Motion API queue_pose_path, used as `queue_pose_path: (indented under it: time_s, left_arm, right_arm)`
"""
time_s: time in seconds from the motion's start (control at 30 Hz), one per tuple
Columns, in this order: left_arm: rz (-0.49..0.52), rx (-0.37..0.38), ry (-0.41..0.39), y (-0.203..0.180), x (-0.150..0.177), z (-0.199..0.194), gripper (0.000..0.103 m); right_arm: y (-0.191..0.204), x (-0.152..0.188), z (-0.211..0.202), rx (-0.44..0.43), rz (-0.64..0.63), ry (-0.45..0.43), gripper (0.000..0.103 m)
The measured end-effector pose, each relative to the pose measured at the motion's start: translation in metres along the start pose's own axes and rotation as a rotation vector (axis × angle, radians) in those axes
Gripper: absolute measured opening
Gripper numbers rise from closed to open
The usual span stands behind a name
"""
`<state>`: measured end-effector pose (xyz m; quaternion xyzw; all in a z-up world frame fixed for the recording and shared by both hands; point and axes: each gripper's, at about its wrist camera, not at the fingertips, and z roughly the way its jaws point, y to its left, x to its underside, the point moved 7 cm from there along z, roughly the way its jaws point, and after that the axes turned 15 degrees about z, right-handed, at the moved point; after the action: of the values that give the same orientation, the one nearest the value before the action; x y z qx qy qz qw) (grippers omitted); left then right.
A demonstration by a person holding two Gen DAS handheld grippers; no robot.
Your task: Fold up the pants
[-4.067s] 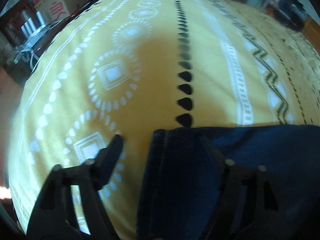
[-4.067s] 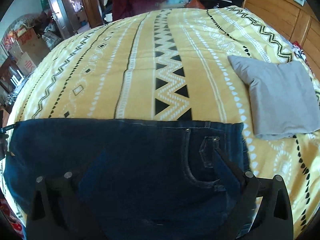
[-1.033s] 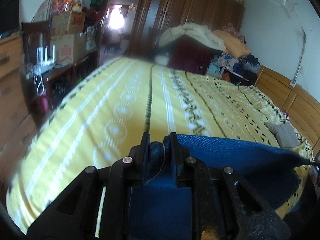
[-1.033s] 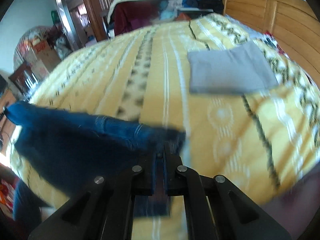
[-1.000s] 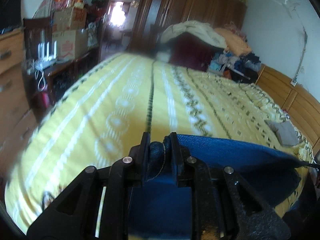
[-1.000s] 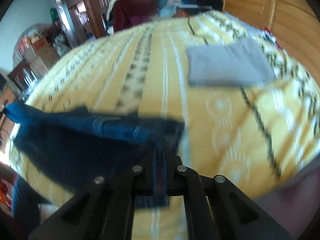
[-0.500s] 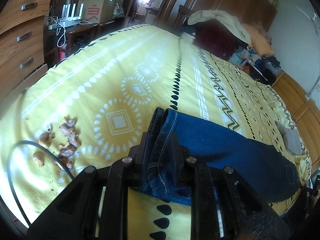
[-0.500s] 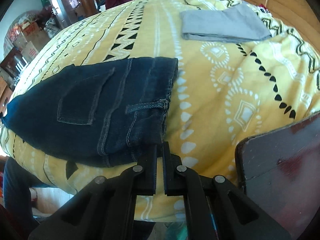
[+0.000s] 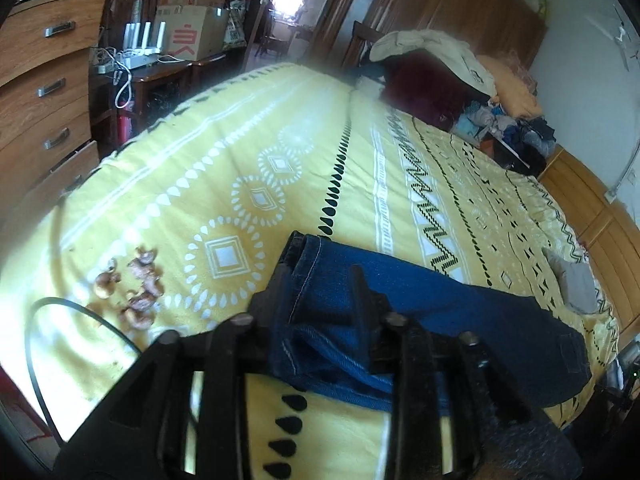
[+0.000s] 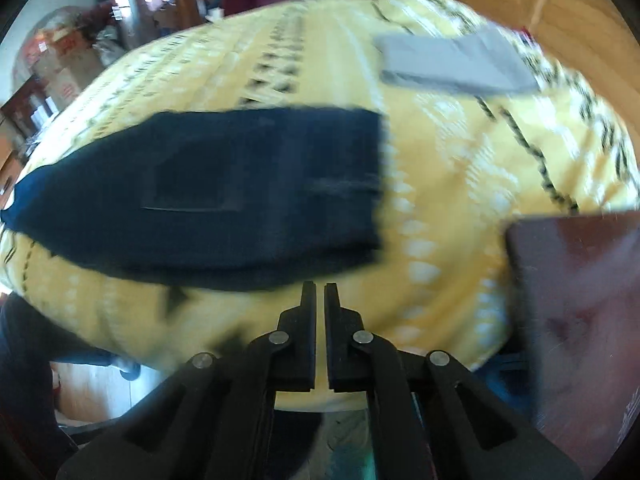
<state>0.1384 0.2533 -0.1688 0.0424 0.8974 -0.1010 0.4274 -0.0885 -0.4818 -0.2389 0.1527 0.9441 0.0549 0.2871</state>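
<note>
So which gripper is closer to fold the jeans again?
Probably the left gripper: the dark blue denim jeans lie between its opening fingers. The right gripper, opening too, holds nothing, clear of them.

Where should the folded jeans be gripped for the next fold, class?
Grip the jeans at the hem end, coming in from the near bed edge: its stacked layers form a thick lip, already between the left tool's fingers, whose jaws have just been opening.
</note>
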Motion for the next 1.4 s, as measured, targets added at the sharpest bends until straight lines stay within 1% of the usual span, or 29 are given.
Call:
queue_pose_path:
  time_s: [0.03, 0.07, 0.1, 0.2, 0.27, 0.33, 0.37, 0.43, 0.47, 0.53, 0.63, 0.7, 0.73, 0.8, 0.83, 0.93, 1.0, 1.03, 1.07, 1.1, 1.17, 1.2, 1.23, 1.33, 1.4]
  left_arm:
    - [-0.008, -0.015, -0.007, -0.001, 0.002, -0.006, 0.048]
    - [-0.019, -0.017, -0.017, -0.002, 0.005, -0.012, 0.049]
    - [-0.038, -0.016, -0.014, -0.002, 0.010, -0.016, 0.049]
    - [-0.083, 0.001, 0.001, -0.004, 0.030, -0.020, 0.049]
    - [-0.088, 0.022, 0.019, -0.010, 0.039, -0.019, 0.049]
    - [-0.090, 0.023, 0.024, -0.013, 0.047, -0.020, 0.049]
    - [-0.105, 0.037, 0.027, -0.013, 0.051, -0.020, 0.049]
    - [-0.140, 0.040, 0.019, -0.010, 0.059, -0.023, 0.049]
    - [-0.154, 0.038, 0.014, -0.008, 0.060, -0.025, 0.049]
    - [-0.192, 0.037, -0.007, -0.001, 0.066, -0.031, 0.049]
    - [-0.243, 0.049, -0.026, 0.007, 0.075, -0.038, 0.050]
    - [-0.270, 0.079, -0.031, 0.010, 0.080, -0.040, 0.053]
    - [-0.267, 0.086, -0.026, 0.012, 0.082, -0.040, 0.054]
    - [-0.260, 0.079, -0.016, 0.016, 0.087, -0.040, 0.055]
    - [-0.260, 0.092, -0.012, 0.017, 0.089, -0.040, 0.055]
    - [-0.245, 0.098, -0.015, 0.021, 0.088, -0.040, 0.055]
    - [-0.231, 0.119, -0.020, 0.019, 0.083, -0.039, 0.055]
    - [-0.221, 0.119, -0.023, 0.018, 0.081, -0.038, 0.055]
    - [-0.214, 0.127, -0.027, 0.016, 0.080, -0.038, 0.055]
    - [-0.210, 0.151, -0.033, 0.013, 0.075, -0.036, 0.056]
    - [-0.214, 0.194, -0.049, 0.007, 0.068, -0.031, 0.058]
    - [-0.223, 0.214, -0.054, 0.005, 0.063, -0.024, 0.059]
    - [-0.226, 0.232, -0.056, 0.004, 0.059, -0.017, 0.059]
    - [-0.254, 0.280, -0.056, 0.000, 0.040, 0.010, 0.059]
    - [-0.287, 0.318, -0.015, -0.002, 0.030, 0.033, 0.059]
  right_arm:
    - [0.024, 0.002, -0.001, -0.025, -0.028, -0.004, 0.025]
    - [0.054, 0.005, 0.000, -0.059, -0.062, -0.013, 0.034]
    - [0.078, 0.008, 0.003, -0.094, -0.090, -0.009, 0.037]
    - [0.172, 0.021, 0.027, -0.225, -0.191, 0.043, 0.038]
    - [0.235, 0.029, 0.040, -0.315, -0.246, 0.074, 0.038]
    - [0.311, 0.033, 0.049, -0.434, -0.304, 0.107, 0.038]
    - [0.344, 0.033, 0.053, -0.481, -0.325, 0.120, 0.038]
    - [0.420, 0.036, 0.059, -0.586, -0.382, 0.168, 0.038]
    - [0.454, 0.040, 0.058, -0.616, -0.418, 0.171, 0.038]
    - [0.530, 0.049, 0.060, -0.690, -0.514, 0.215, 0.038]
    - [0.629, 0.069, 0.067, -0.716, -0.674, 0.239, 0.038]
    - [0.676, 0.079, 0.074, -0.707, -0.766, 0.238, 0.038]
    - [0.700, 0.085, 0.080, -0.695, -0.812, 0.237, 0.038]
    - [0.736, 0.096, 0.089, -0.683, -0.882, 0.237, 0.038]
    - [0.746, 0.101, 0.094, -0.678, -0.904, 0.243, 0.038]
    - [0.768, 0.114, 0.114, -0.647, -0.962, 0.250, 0.038]
    - [0.777, 0.120, 0.126, -0.622, -0.983, 0.254, 0.038]
    - [0.779, 0.119, 0.129, -0.615, -0.985, 0.252, 0.034]
    - [0.779, 0.116, 0.128, -0.614, -0.978, 0.242, 0.009]
    - [0.779, 0.109, 0.125, -0.621, -0.950, 0.225, 0.007]
    - [0.776, 0.087, 0.108, -0.691, -0.834, 0.221, 0.007]
    - [0.771, 0.070, 0.097, -0.733, -0.758, 0.218, 0.007]
    - [0.768, 0.060, 0.090, -0.756, -0.716, 0.211, 0.007]
    - [0.759, 0.030, 0.068, -0.789, -0.641, 0.170, 0.007]
    - [0.756, 0.018, 0.058, -0.794, -0.627, 0.153, 0.007]
